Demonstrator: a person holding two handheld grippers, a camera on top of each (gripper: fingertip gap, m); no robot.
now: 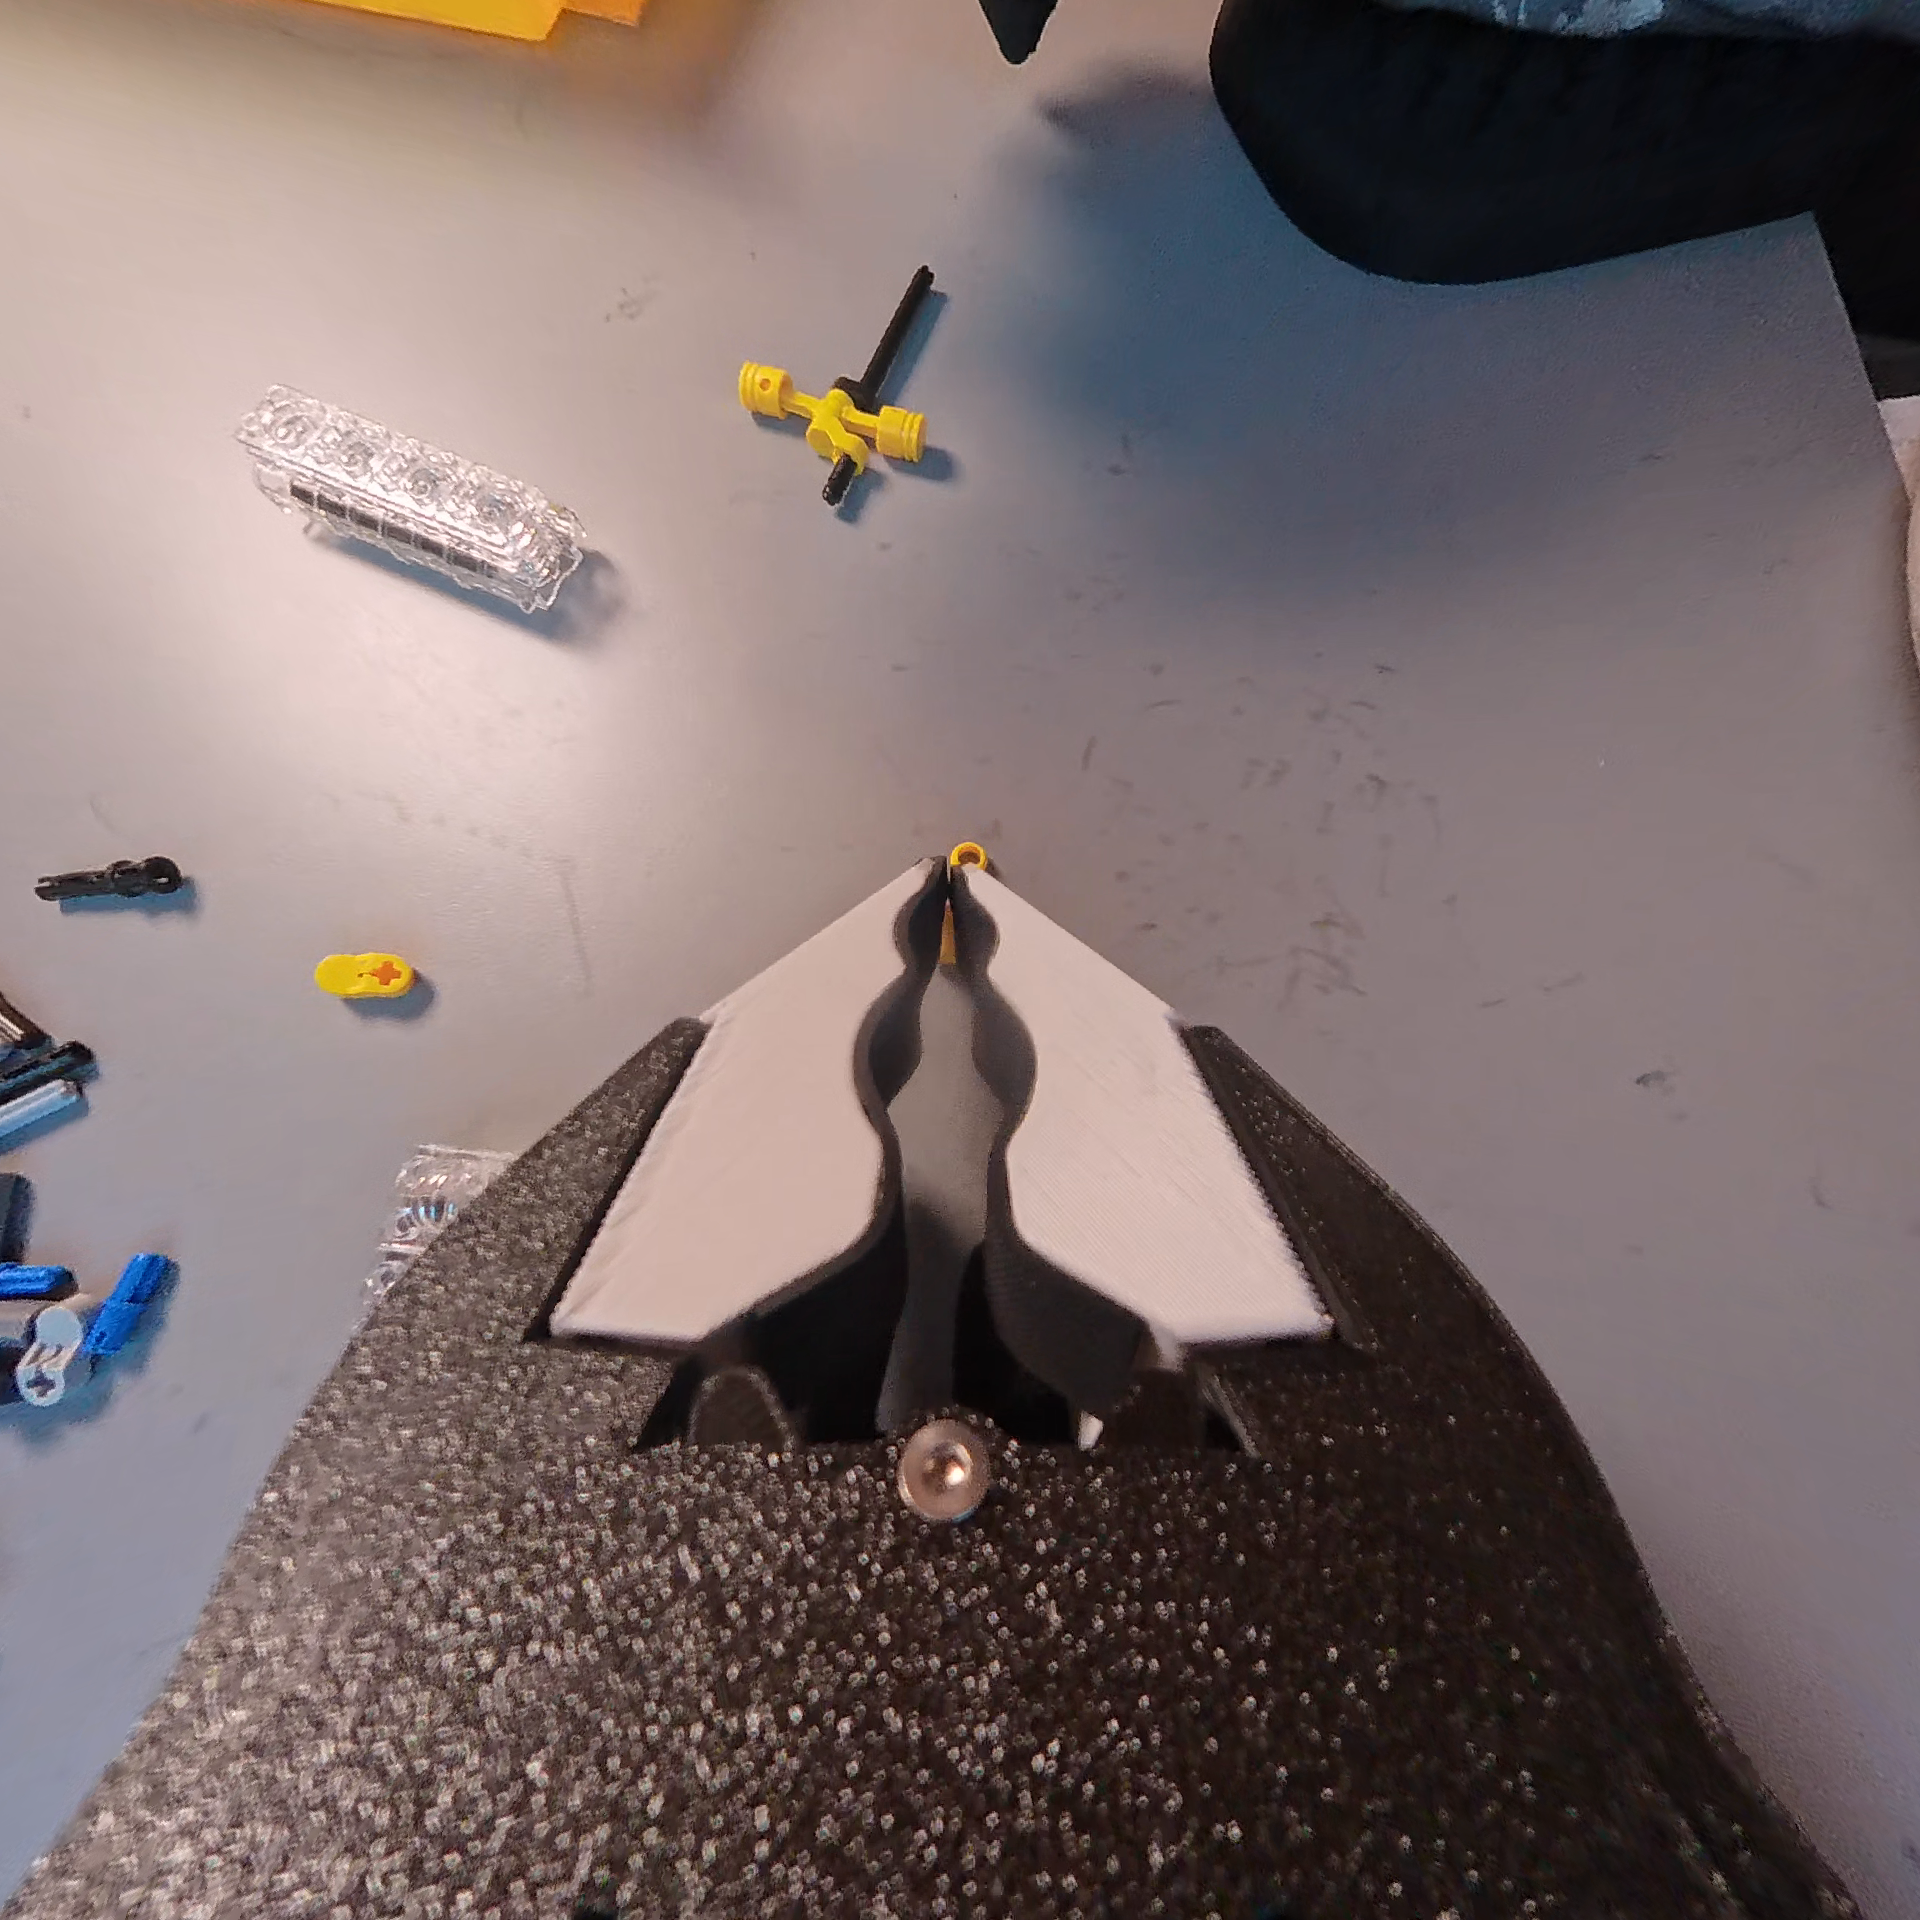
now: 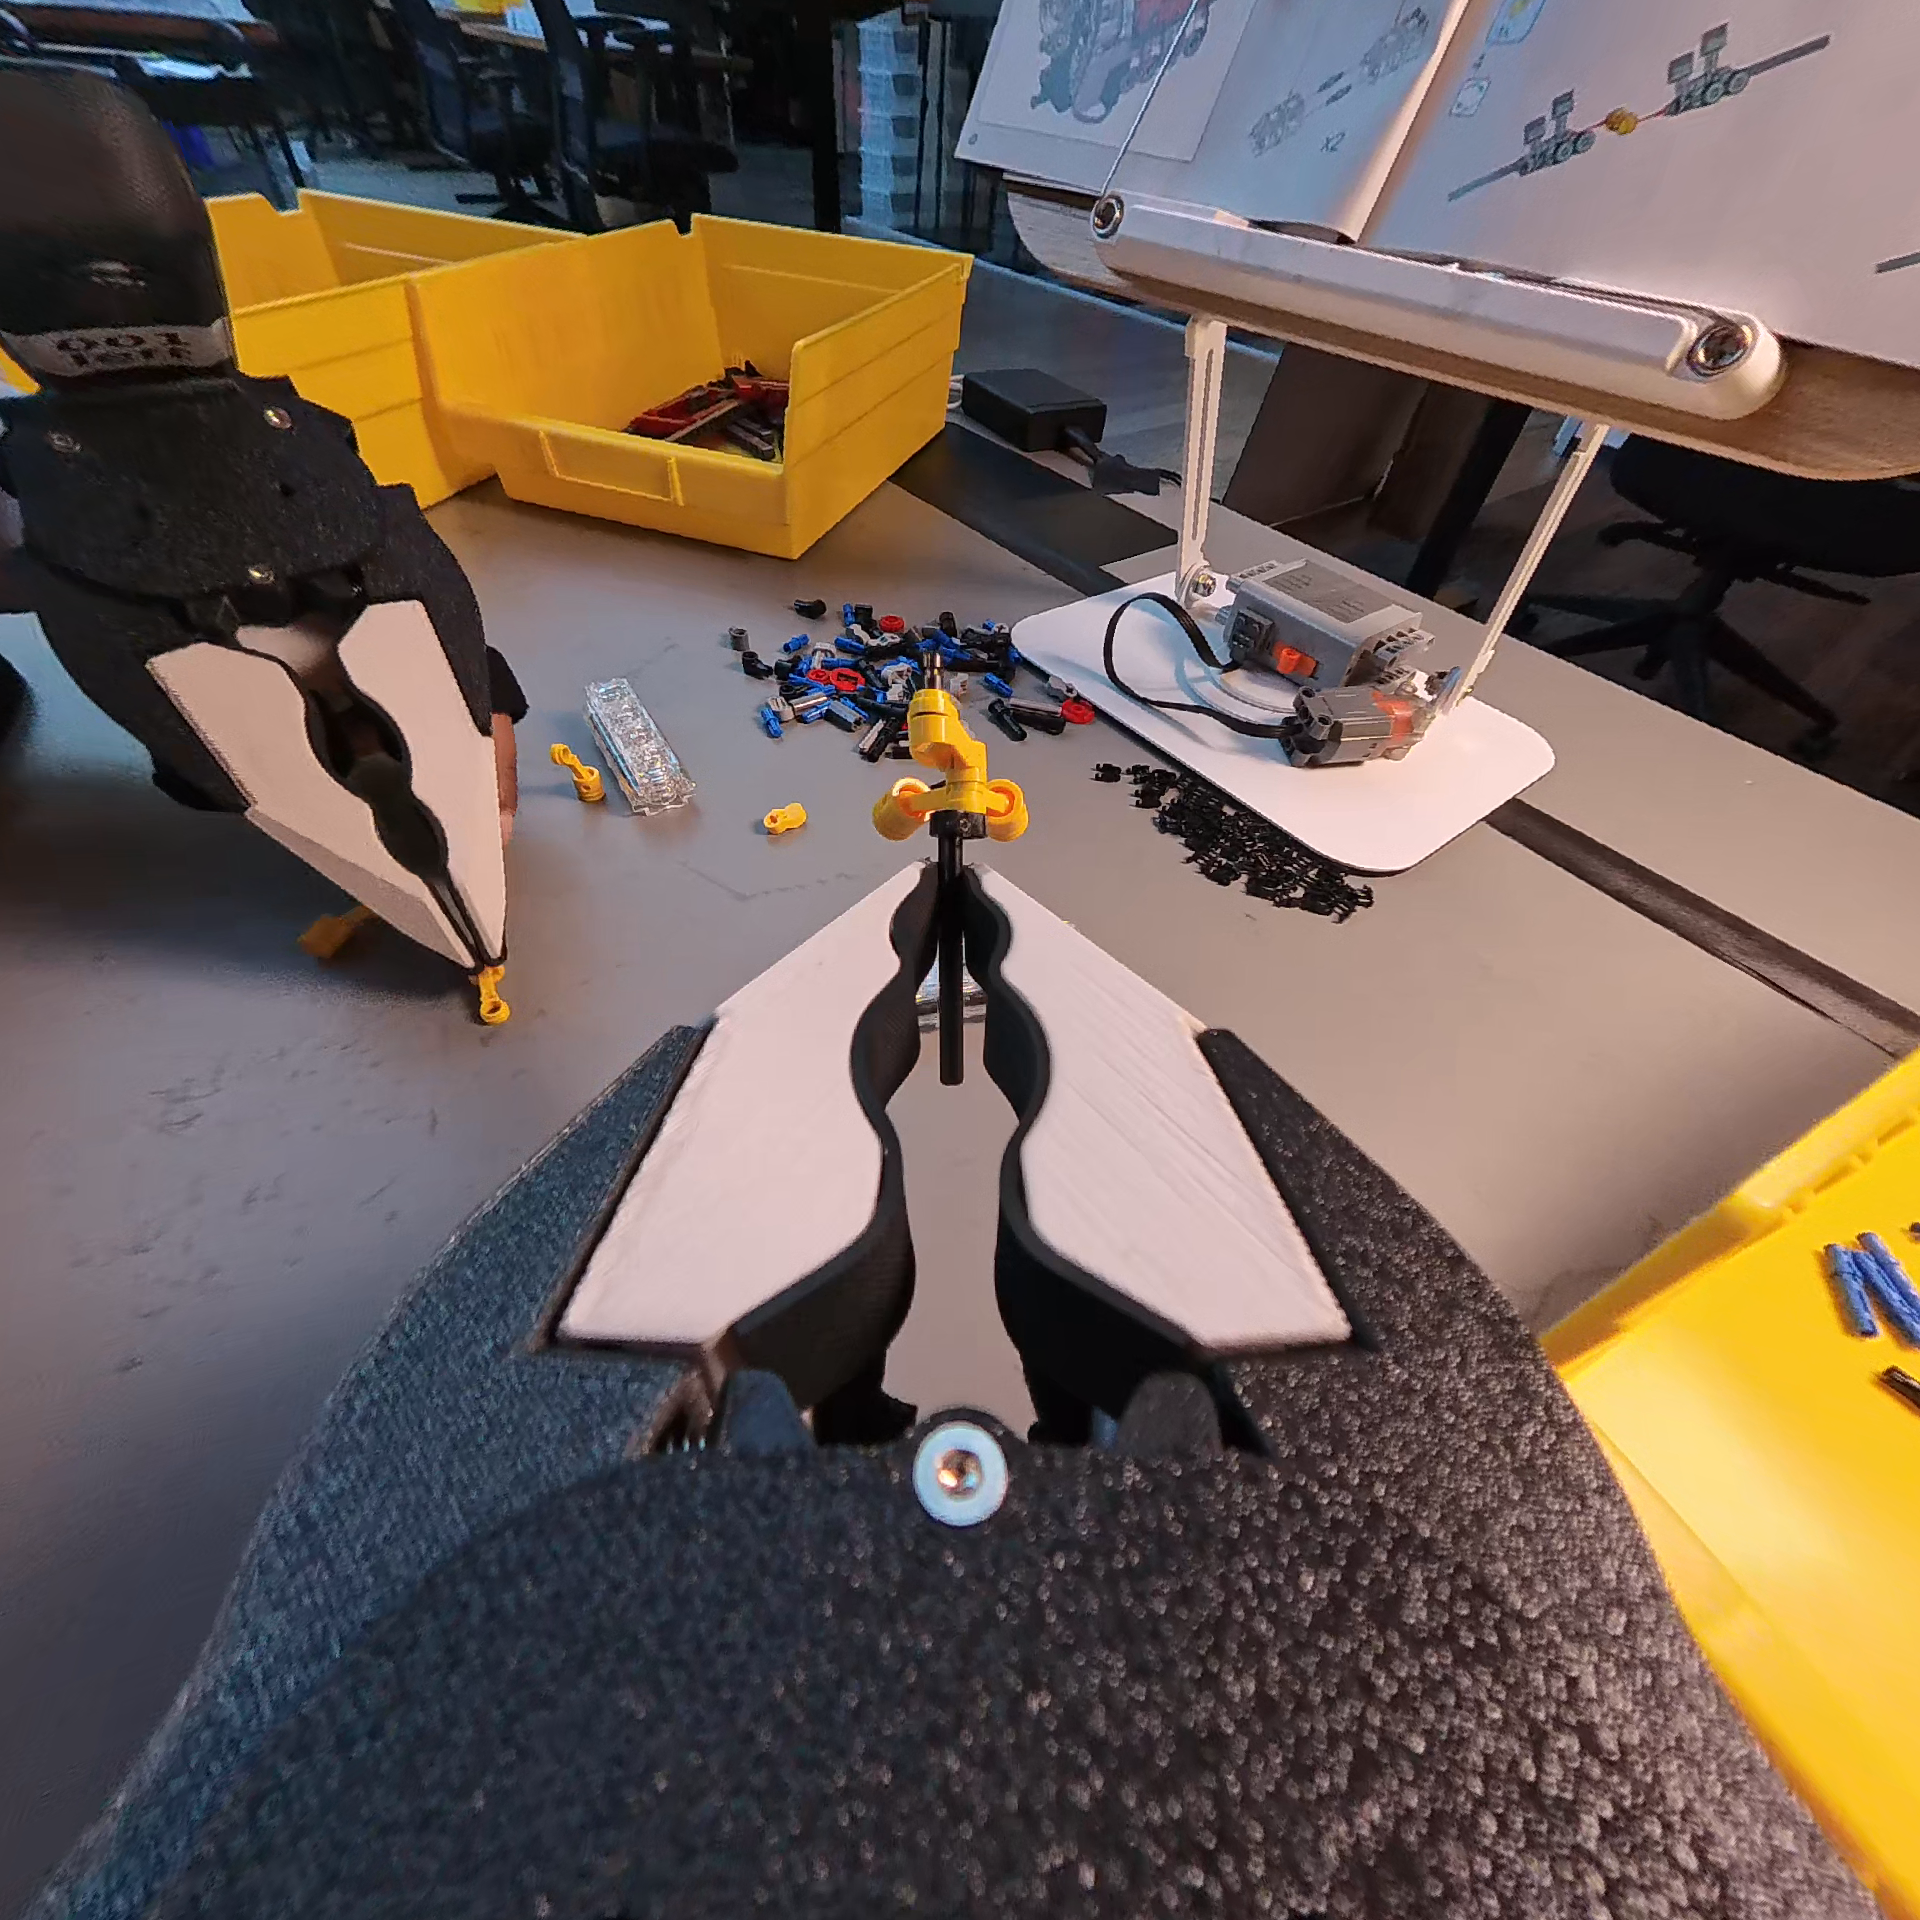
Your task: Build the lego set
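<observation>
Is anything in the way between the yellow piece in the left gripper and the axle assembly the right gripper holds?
Nothing visible. The left gripper pinches its yellow piece low over the table; the right gripper holds the axle assembly. Only a loose yellow connector lies on the table between them.

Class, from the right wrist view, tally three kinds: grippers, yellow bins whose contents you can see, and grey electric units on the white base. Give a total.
Grippers: 2
Yellow bins with visible contents: 2
Grey electric units: 2
Total: 6
</observation>
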